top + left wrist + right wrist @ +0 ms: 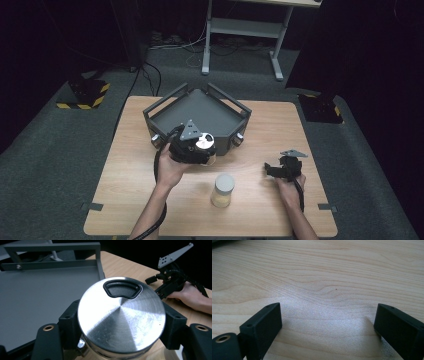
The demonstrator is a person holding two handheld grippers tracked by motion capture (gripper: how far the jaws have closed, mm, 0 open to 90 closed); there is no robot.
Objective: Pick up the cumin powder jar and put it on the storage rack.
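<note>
Gripping a round metal lid (121,317) by its rim, the left gripper (196,148) has its jaws pressed against opposite sides of the disc, so the brushed top faces up toward the camera and the dark, recessed thumb notch at the lid's twelve o'clock edge stays uncovered. Holding it by the edge this way keeps it level and leaves the underside free, which should suit setting it down flat. In the high view the lid sits at the front corner of the grey tray (172,115), at about twelve o'clock from the person's left hand (169,171); whether it is over the tray's floor or just in front of its corner I cannot tell.

At about five o'clock from that gripper, a pale jar (223,190) stands upright on the wooden table (130,165), open-topped as far as I can judge, so the lid probably belongs to it.

The right gripper (272,169) rests on the table at three o'clock from the jar, well apart from it. Its jaws are spread wide with only bare wood between them, likely parked out of the way while the left hand works.
</note>
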